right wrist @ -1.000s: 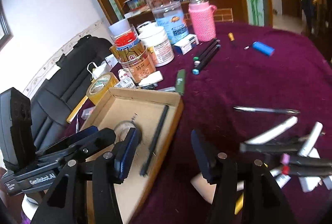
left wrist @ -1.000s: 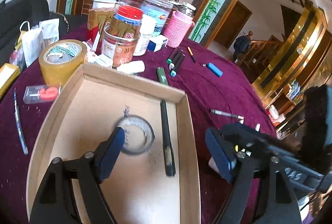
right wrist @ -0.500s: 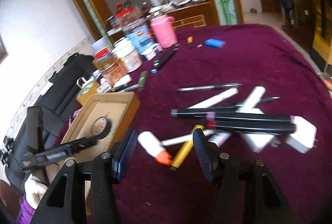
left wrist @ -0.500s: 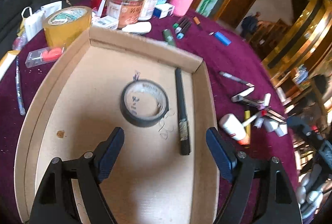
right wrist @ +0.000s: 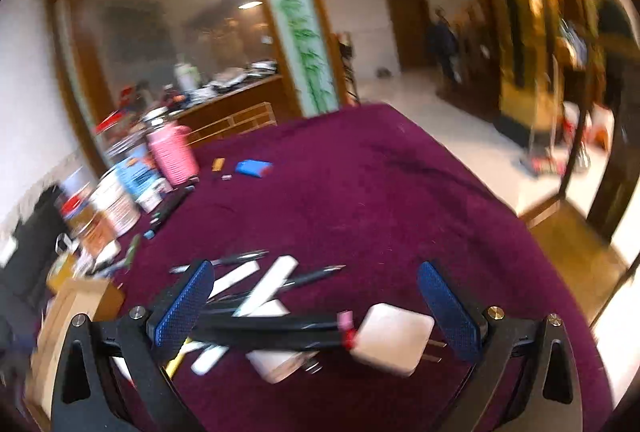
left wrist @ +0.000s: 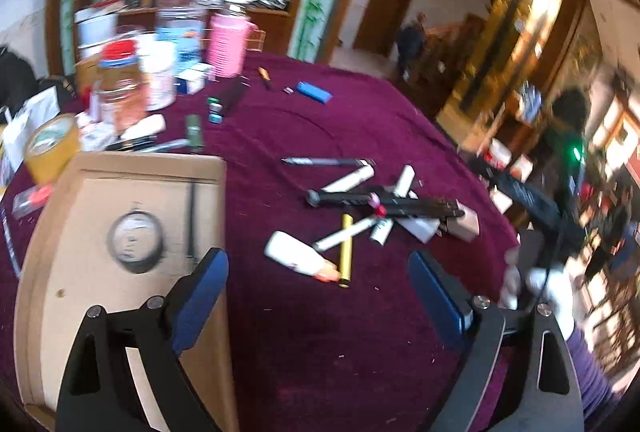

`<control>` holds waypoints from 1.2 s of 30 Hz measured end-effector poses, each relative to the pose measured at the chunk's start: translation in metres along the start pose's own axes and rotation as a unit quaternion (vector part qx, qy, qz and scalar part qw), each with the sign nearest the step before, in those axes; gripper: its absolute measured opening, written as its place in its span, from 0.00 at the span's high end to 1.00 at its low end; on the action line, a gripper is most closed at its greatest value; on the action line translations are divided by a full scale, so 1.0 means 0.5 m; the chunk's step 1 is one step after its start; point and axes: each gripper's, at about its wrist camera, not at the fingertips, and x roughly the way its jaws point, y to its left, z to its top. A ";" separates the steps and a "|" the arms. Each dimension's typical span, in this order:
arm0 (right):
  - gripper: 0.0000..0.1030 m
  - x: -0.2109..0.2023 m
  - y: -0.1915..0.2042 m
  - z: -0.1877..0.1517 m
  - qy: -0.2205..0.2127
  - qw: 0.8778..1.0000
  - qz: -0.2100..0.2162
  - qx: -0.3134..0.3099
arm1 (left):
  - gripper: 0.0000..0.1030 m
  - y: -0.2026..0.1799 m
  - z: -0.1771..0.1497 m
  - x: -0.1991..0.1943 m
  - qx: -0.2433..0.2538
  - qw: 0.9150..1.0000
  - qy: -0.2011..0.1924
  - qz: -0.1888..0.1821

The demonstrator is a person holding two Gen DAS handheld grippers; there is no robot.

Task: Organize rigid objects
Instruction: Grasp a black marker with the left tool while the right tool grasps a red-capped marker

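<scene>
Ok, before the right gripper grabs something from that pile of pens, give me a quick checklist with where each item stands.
1. Right gripper open: ok, jaws have just been opening, nothing gripped.
2. Right gripper over the pile: ok, the white plug and black markers lie between its fingers.
3. Left gripper empty: ok, jaws have just opened further, only tablecloth beneath.
4. Cardboard box has room: ok, only a tape roll and a black pen inside.
5. One item can be singled out: not ok, pile items overlap.
6. Picture sharpness: not ok, motion blur.

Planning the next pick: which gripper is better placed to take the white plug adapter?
Right. The right gripper is open with the white plug adapter between its fingers; the left gripper faces bare cloth.
</scene>
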 end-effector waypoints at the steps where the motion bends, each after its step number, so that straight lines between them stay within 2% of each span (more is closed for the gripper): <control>1: 0.01 0.010 -0.016 -0.001 0.000 1.000 -0.004 0.009 | 0.12 -0.012 -0.004 0.010 0.008 1.000 0.006 0.001; 4: 0.01 0.028 -0.068 -0.017 -0.003 0.999 -0.023 0.032 | 0.12 -0.062 -0.002 0.052 0.039 0.999 0.022 0.002; 5: 0.01 0.036 -0.080 -0.016 0.014 0.999 -0.019 0.046 | 0.12 -0.082 0.003 0.071 0.056 0.998 0.025 0.007; 7: 0.01 0.034 -0.112 -0.015 0.019 0.996 0.009 0.082 | 0.12 -0.116 0.012 0.103 0.084 0.996 0.028 0.011; 15: 0.01 0.049 -0.139 -0.017 0.044 0.993 0.021 0.111 | 0.12 -0.246 0.101 0.279 0.151 0.987 0.055 0.007; 17: 0.01 0.054 -0.138 -0.021 0.049 0.992 0.025 0.115 | 0.12 -0.263 0.109 0.321 0.160 0.984 0.074 0.006; 19: 0.01 0.060 -0.137 -0.023 0.053 0.991 0.025 0.118 | 0.12 -0.278 0.096 0.357 0.176 0.978 0.116 -0.004; 20: 0.01 0.062 -0.138 -0.024 0.055 0.991 0.026 0.120 | 0.14 -0.284 0.084 0.359 0.178 0.975 0.132 -0.031; 21: 0.01 0.062 -0.141 -0.024 0.056 0.991 0.026 0.122 | 0.15 -0.288 0.073 0.360 0.184 0.971 0.150 -0.041; 23: 0.01 0.064 -0.142 -0.025 0.059 0.990 0.029 0.126 | 0.26 -0.298 0.039 0.353 0.203 0.960 0.183 -0.057; 25: 0.01 0.069 -0.141 -0.027 0.067 0.989 0.033 0.128 | 0.33 -0.302 -0.002 0.341 0.207 0.948 0.224 -0.093; 28: 0.01 0.074 -0.142 -0.030 0.076 0.988 0.035 0.130 | 0.33 -0.300 -0.035 0.300 0.213 0.940 0.233 -0.131; 29: 0.01 0.075 -0.142 -0.031 0.078 0.988 0.034 0.131 | 0.33 -0.295 -0.038 0.286 0.203 0.940 0.234 -0.146; 31: 0.01 0.076 -0.144 -0.032 0.079 0.987 0.032 0.134 | 0.33 -0.283 -0.032 0.257 0.186 0.945 0.218 -0.156; 32: 0.01 0.077 -0.145 -0.033 0.080 0.987 0.032 0.135 | 0.33 -0.275 -0.027 0.248 0.181 0.949 0.209 -0.154; 33: 0.01 0.077 -0.145 -0.034 0.081 0.987 0.032 0.136 | 0.33 -0.264 -0.017 0.240 0.170 0.957 0.190 -0.141; 36: 0.01 0.080 -0.146 -0.036 0.084 0.987 0.028 0.136 | 0.33 -0.239 0.004 0.247 0.134 0.969 0.170 -0.122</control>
